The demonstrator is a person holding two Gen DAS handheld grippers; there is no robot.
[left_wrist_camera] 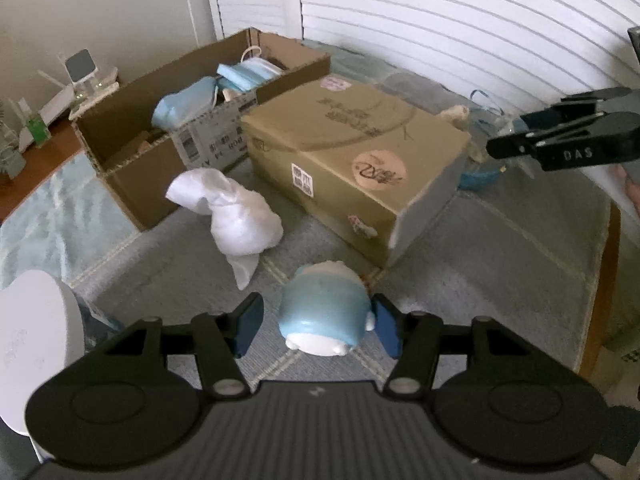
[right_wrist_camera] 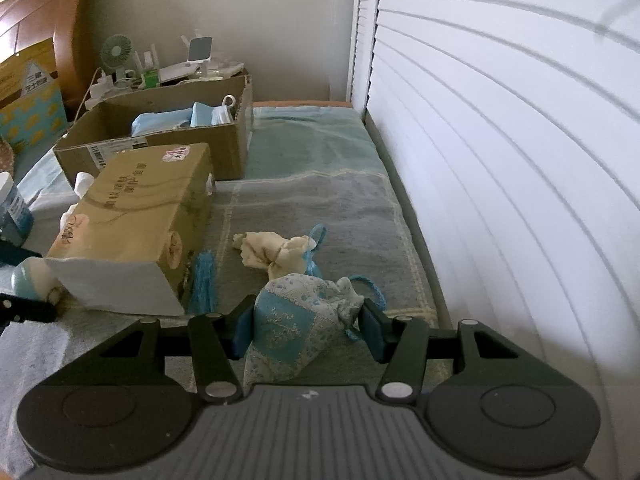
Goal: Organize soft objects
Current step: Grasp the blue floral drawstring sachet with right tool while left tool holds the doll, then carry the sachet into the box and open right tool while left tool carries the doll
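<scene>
In the left wrist view my left gripper (left_wrist_camera: 318,326) is open around a blue and white soft toy (left_wrist_camera: 325,312) lying on the grey towel (left_wrist_camera: 500,264); the right pad touches it, the left pad stands apart. A white crumpled cloth (left_wrist_camera: 236,216) lies ahead to the left. In the right wrist view my right gripper (right_wrist_camera: 306,330) is open around a blue patterned drawstring pouch (right_wrist_camera: 296,324) that sits between the pads. A cream cloth toy (right_wrist_camera: 276,252) and a blue tassel (right_wrist_camera: 204,280) lie just beyond. My right gripper also shows in the left wrist view (left_wrist_camera: 560,140).
An open cardboard box (left_wrist_camera: 132,184) holding blue face masks (left_wrist_camera: 248,72) stands at the back left. A closed tan box (left_wrist_camera: 360,160) sits beside it. White louvred doors (right_wrist_camera: 500,120) line the right side. A white round object (left_wrist_camera: 36,344) is near left.
</scene>
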